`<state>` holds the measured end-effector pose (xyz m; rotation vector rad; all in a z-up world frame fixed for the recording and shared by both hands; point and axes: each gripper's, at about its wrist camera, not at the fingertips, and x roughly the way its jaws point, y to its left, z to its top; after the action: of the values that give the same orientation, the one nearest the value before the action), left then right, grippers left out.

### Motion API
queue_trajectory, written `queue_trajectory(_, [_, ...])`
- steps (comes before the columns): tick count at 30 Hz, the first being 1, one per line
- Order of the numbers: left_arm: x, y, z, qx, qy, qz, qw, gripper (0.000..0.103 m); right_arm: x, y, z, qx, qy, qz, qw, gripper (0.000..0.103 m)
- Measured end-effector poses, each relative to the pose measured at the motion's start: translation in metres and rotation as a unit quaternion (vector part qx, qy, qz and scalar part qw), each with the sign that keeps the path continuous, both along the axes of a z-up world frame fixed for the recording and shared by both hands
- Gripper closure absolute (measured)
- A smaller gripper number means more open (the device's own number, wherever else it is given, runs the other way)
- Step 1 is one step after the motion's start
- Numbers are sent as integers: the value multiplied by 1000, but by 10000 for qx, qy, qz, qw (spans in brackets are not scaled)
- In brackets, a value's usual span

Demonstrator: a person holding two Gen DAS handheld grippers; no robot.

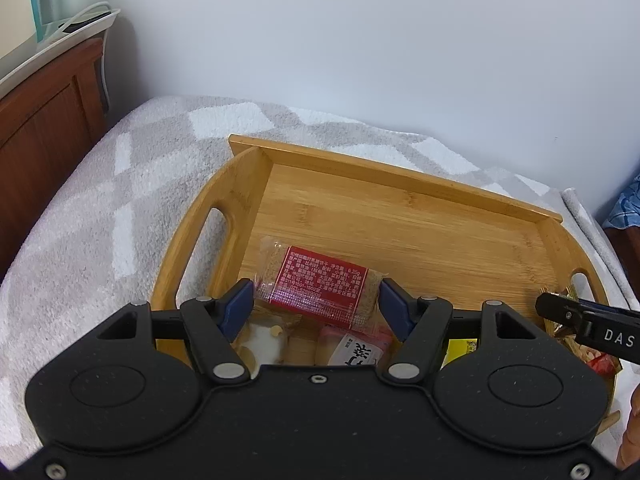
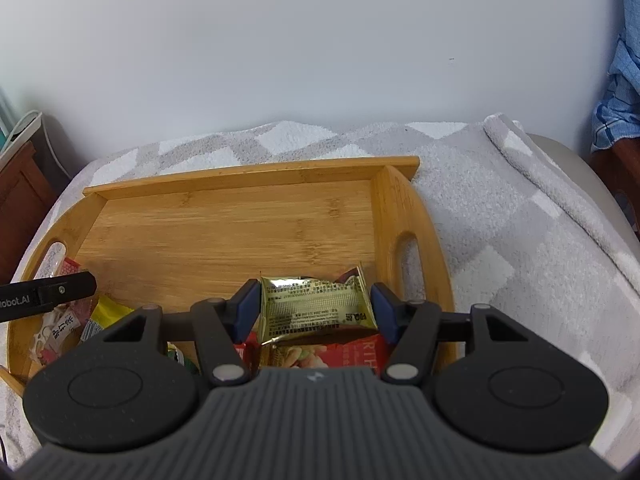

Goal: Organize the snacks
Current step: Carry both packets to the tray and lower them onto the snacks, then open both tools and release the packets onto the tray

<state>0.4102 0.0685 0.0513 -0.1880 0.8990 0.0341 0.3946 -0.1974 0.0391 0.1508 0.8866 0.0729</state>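
A bamboo tray with cut-out handles lies on a grey-and-white blanket; it also shows in the right wrist view. My left gripper is open over the tray's left near part, its blue pads either side of a clear snack pack with a red label. My right gripper is open over the tray's right near part, its pads flanking a gold foil snack pack. Several more snack packs lie in the tray's near half, partly hidden by the grippers.
The blanket covers the surface around the tray, with a rolled fold on the right. A white wall stands behind. Dark wooden furniture stands on the left. Blue cloth hangs at far right.
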Motion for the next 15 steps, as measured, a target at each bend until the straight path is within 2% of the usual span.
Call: queue_trajectory(15, [2,2,-2,-22,134,140,9998,37,-10,5,-2,-25,150,-18,9999,40])
